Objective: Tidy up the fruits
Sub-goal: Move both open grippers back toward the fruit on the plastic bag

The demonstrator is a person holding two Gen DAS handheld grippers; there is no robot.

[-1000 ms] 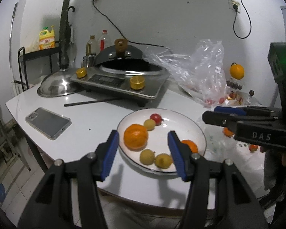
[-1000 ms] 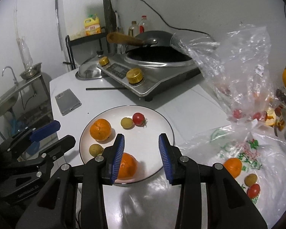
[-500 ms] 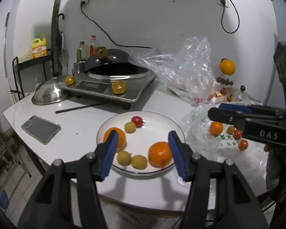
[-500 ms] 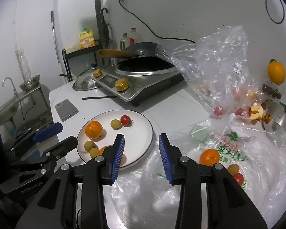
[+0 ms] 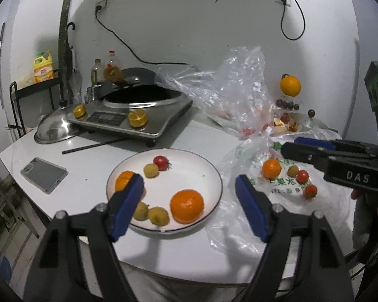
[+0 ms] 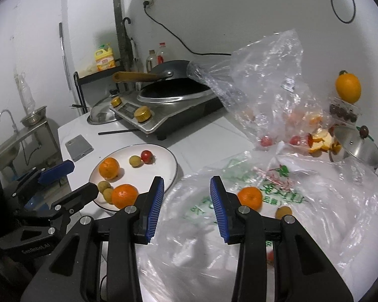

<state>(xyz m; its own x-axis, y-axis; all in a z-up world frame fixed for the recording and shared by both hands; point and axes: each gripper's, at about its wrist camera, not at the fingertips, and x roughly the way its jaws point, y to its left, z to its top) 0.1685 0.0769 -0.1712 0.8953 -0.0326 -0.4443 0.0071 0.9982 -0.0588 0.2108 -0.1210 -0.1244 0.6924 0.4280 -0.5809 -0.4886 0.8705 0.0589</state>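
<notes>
Orange mandarin (image 6: 250, 198) lay on the plastic bag (image 6: 315, 201), just right of my empty, part-open right gripper (image 6: 186, 210); my left gripper (image 5: 189, 207), jaws opening, hovered empty before the plate (image 5: 201, 161).

A blue pad partly hides the far orange (image 5: 123, 180) on the plate (image 5: 209, 168).

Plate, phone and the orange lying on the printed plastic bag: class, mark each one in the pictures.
plate (image 5: 201, 168), left wrist view, bare white centre.
phone (image 5: 44, 175), left wrist view, middle of its dark screen.
orange on the bag (image 6: 250, 197), right wrist view, middle of its peel.
</notes>
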